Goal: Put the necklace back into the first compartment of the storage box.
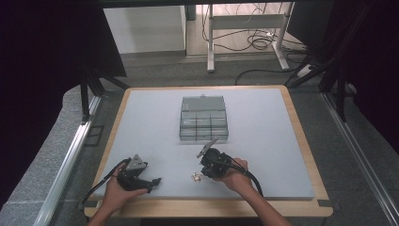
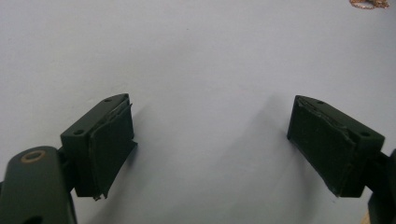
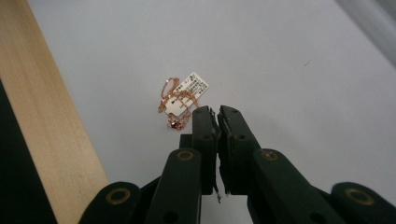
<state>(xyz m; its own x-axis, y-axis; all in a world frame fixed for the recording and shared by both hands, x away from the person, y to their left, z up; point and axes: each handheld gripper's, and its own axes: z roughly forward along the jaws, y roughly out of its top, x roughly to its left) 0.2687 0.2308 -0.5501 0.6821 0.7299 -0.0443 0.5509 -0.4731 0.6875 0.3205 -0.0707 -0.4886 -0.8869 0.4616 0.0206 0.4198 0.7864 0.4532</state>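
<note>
Fingers [image 3: 205,123] of the right gripper [image 3: 215,112] are pressed together, pad against pad, with a thin thread of something pale hanging low in the seam between them; whether they pinch the chain itself I cannot tell. Just ahead of their tips lies a rose-gold chain necklace [image 3: 173,103] in a small tangle, a white printed tag [image 3: 189,89] resting on it — the nearest loops touch or nearly touch the left-hand tip as that view shows it. From above, the necklace [image 1: 195,176] sits on the grey worktop [image 1: 263,141] near its front wooden edge, just beside the right gripper [image 1: 205,153], which the person's right hand [image 1: 235,175] holds tilted. Beyond it, toward the middle of the worktop, stands a clear plastic compartment box [image 1: 203,123] with its lid raised at the back. The left gripper [image 1: 155,181], held low at the front left corner by the left hand [image 1: 120,190], has its fingers [image 2: 112,140] spread wide over bare grey surface with nothing between them — a bit of the chain [image 2: 369,3] shows at the top right corner of its own view.
</note>
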